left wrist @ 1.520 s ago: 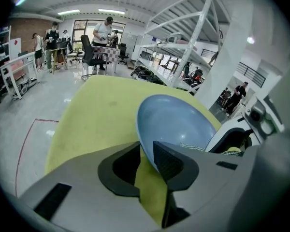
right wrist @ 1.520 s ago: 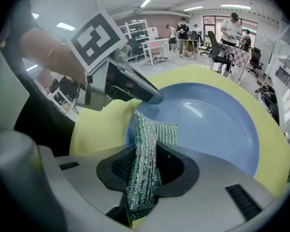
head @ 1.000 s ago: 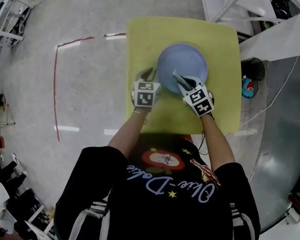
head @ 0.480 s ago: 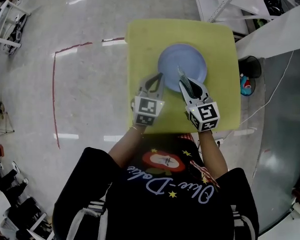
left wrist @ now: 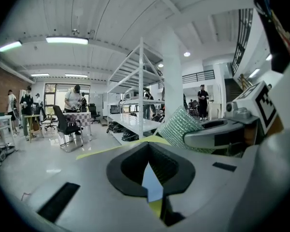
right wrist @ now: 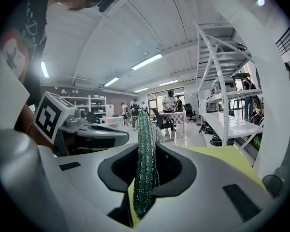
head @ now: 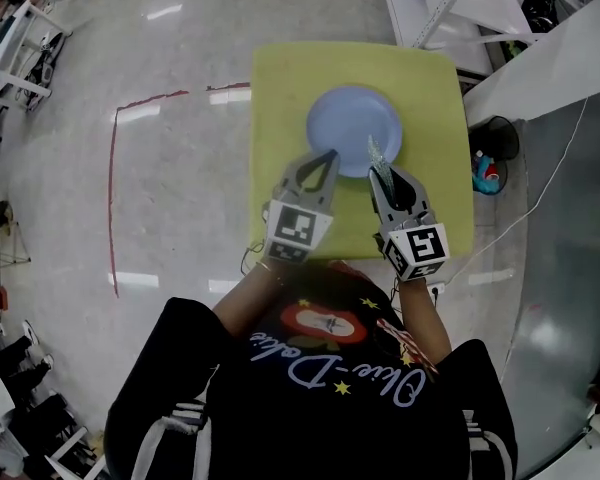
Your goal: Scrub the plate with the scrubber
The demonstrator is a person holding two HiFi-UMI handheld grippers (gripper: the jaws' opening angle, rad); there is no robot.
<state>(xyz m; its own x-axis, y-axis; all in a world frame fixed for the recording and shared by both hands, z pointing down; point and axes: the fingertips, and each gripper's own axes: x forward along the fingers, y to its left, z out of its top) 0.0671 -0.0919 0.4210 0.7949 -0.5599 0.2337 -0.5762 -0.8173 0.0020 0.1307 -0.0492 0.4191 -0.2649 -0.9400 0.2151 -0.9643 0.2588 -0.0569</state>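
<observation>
A pale blue plate (head: 355,128) lies flat on the yellow table (head: 280,98), with nothing on it. My right gripper (head: 377,175) hovers at the plate's near right rim, shut on a green glittery scrubber (head: 376,155) that stands up between its jaws (right wrist: 145,158). My left gripper (head: 329,156) hangs at the plate's near left rim with its jaws closed together and nothing in them. Both grippers are lifted off the table and point outward at the room. Through the left gripper's slit only a sliver of plate (left wrist: 149,180) shows. The scrubber (left wrist: 180,127) is also in the left gripper view.
White shelving (head: 500,8) stands to the right of the table, with a dark bin (head: 492,158) and a cable on the floor beside it. A red tape line (head: 111,178) marks the floor on the left. Several people and chairs are far off in the gripper views.
Both grippers have drawn back toward me and risen off the plate. The left gripper has come away from the plate's left rim. The plate has stayed put.
</observation>
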